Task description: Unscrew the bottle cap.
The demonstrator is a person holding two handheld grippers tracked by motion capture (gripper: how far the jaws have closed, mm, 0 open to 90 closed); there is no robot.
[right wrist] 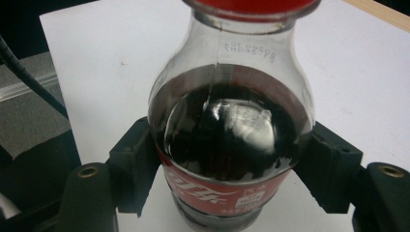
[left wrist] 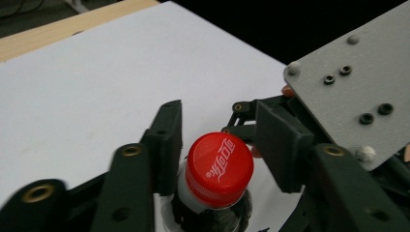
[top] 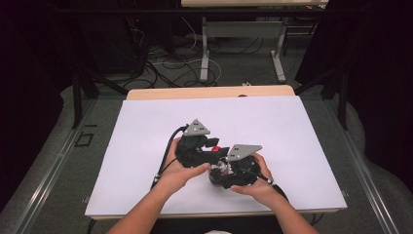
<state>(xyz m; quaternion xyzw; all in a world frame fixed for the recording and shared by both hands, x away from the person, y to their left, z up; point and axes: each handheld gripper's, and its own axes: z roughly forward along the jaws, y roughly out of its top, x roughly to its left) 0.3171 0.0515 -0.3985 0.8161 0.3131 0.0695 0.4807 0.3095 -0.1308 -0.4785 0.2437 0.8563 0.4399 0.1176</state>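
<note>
A cola bottle (right wrist: 232,130) with dark liquid and a red label stands on the white table top (top: 146,126), near its front middle. My right gripper (right wrist: 232,145) is shut on the bottle's body, one pad pressed on each side just above the label. The bottle's red cap (left wrist: 220,166) sits between the jaws of my left gripper (left wrist: 217,121), which is open. Its left pad (left wrist: 167,145) is very near the cap and its right pad (left wrist: 283,147) stands a little off. From above, the left gripper (top: 210,150) and right gripper (top: 221,169) meet at the cap (top: 214,148).
The right gripper's grey plate (left wrist: 358,87) hangs close over the left gripper's right jaw. A wooden strip (top: 209,91) runs along the table's far edge. Beyond it are floor cables (top: 165,63) and another table's legs (top: 204,48).
</note>
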